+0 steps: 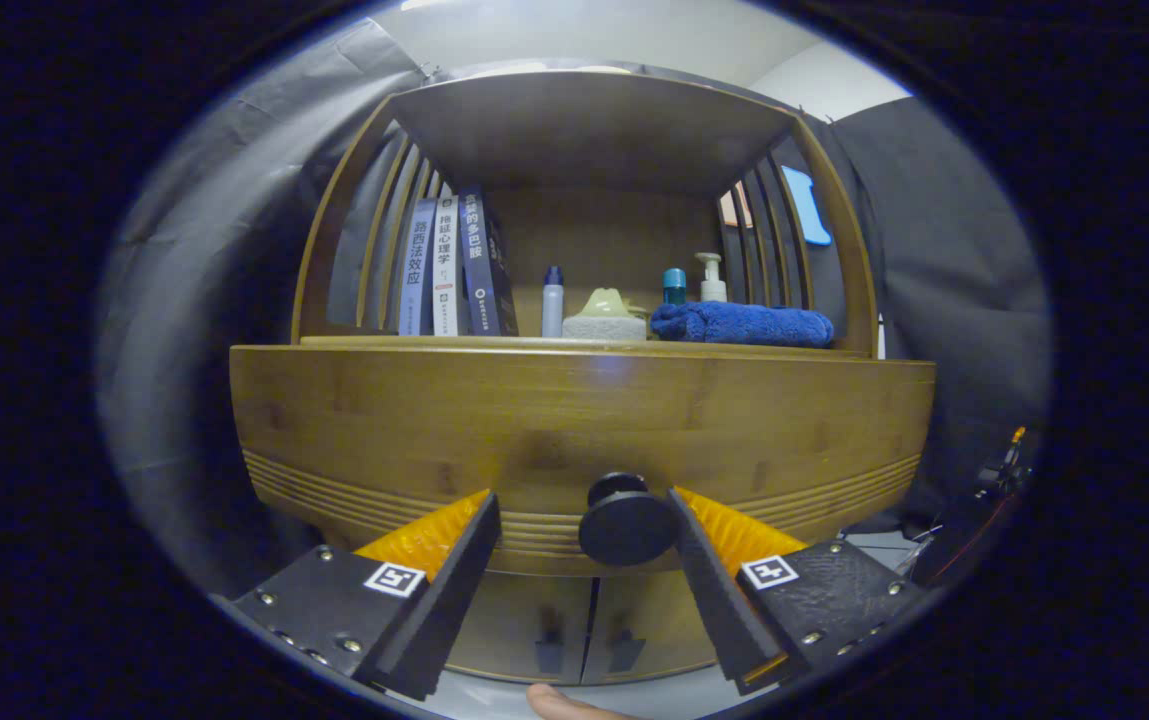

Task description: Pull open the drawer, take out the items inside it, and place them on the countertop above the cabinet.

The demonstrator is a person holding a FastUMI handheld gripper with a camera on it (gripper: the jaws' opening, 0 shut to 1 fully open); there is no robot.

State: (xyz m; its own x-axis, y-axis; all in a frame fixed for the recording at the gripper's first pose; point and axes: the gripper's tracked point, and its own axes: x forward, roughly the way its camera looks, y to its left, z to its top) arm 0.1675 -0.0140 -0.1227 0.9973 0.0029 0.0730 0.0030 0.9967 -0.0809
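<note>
The wooden drawer front [414,420] of the cabinet stands close ahead, and what lies inside it is hidden. Its round black knob [626,525] sits between my fingers, nearer the right one, with a gap on the left side. My gripper [582,500] is open around the knob, and neither finger visibly presses on it. The countertop [534,343] runs just above the drawer front.
On the countertop stand upright books [449,265], a small bottle [553,302], a pale green object on a sponge [604,315], a folded blue towel [742,324] and a pump bottle [711,278]. A shelf roof [584,120] spans above. Two cabinet doors [584,625] sit below the drawer.
</note>
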